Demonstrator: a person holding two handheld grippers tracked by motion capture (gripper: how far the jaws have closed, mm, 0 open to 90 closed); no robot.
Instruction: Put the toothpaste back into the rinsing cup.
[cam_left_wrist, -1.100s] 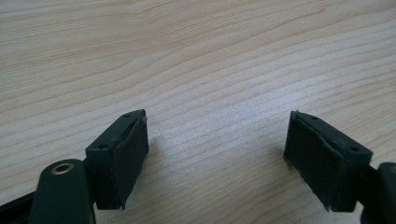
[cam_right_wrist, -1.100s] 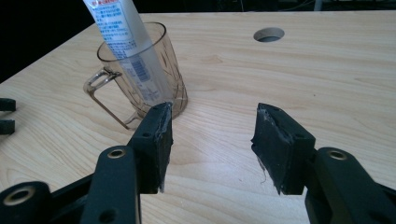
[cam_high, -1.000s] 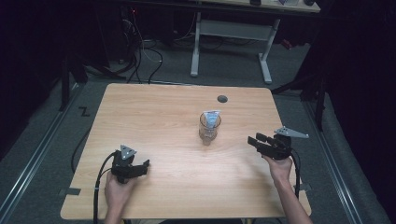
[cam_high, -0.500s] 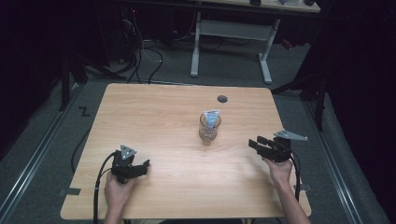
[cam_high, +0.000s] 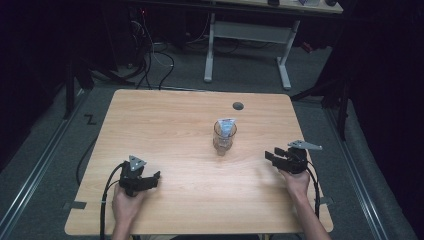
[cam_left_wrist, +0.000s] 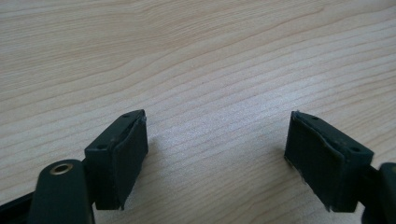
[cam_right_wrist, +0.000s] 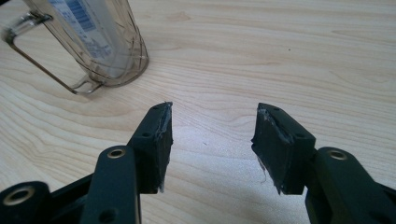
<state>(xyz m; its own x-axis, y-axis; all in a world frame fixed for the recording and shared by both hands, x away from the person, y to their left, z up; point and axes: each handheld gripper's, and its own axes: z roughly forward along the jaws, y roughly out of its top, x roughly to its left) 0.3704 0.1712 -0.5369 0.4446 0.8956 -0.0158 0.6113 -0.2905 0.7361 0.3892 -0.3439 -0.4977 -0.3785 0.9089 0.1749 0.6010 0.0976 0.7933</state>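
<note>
High view: clear mug with a packet inside stands mid-table, between left gripper and right gripper, touching neither | left gripper view: jaws spread over bare wood | right gripper view: jaws spread, mug ahead, apart.

the left gripper and the right gripper are built of black parts, and each is topped by a grey 3-cornered plate. a black cable is trailed from each, along the forearm. bare forearms are seen, with no sleeve. in the left gripper view, 2 black jaws are faced with dark pads (frayed at the edges), and a brass-ringed hole is set in one arm. in the right gripper view, small screws and round holes are seen on the black jaw arms, and worn pads are fitted.
</note>
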